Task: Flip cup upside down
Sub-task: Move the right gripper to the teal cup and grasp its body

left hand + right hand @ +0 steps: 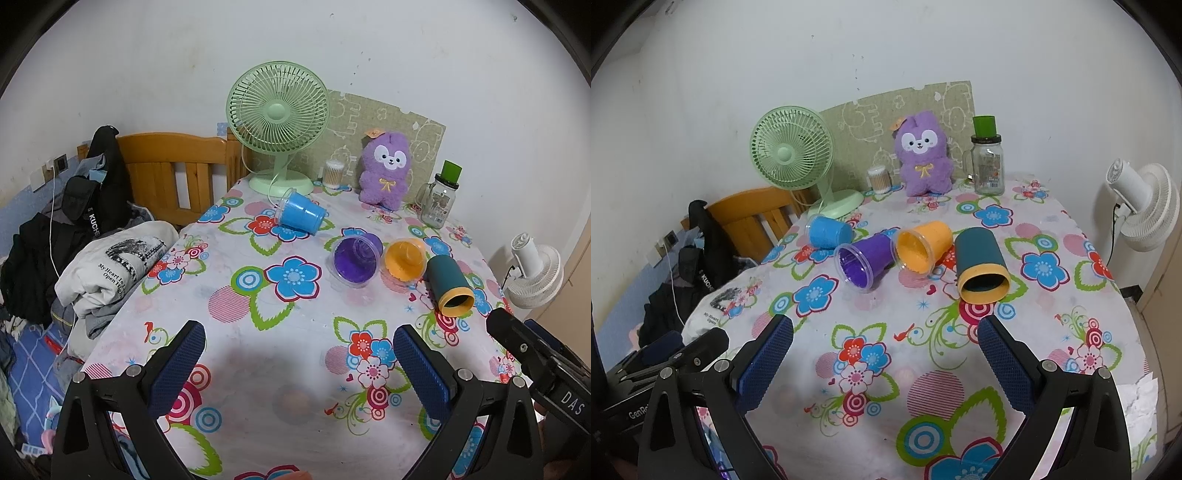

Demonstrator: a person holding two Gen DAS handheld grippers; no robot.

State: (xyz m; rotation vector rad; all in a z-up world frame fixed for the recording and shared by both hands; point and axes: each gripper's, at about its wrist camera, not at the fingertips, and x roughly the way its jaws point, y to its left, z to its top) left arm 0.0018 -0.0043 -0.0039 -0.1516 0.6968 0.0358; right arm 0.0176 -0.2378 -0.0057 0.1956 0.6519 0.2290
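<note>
- White walls are seen behind a surface (295,369) covered by a flowered cloth, which fills the middle and lower part of both views.
- Four cups are seen lying on their sides in the middle of the frame: a blue cup (301,215), a purple cup (356,260), an orange cup (405,263) and a dark teal cup (450,284) with a yellow rim.
- In the right wrist view the purple cup (865,260) and the orange cup (923,246) are shown just beside each other, with the teal cup (980,267) to their right and the blue cup (829,230) to their left.
- The mouths of the purple, orange and teal cups are turned toward the camera.
- Along the upper part of the frame a green fan (277,123), a jar of cotton swabs (334,173), a purple plush toy (386,168) and a glass jar (439,199) with a green lid are lined up against the wall.
- A wooden bed frame (173,170) and piled clothes (107,273) are seen at the left edge; a white fan (535,273) is seen at the right edge.
- The left claw (299,363) is held wide open at the bottom of its view, with nothing between its blue pads.
- The right claw (885,360) is likewise spread wide and holds nothing, well short of the cups.
</note>
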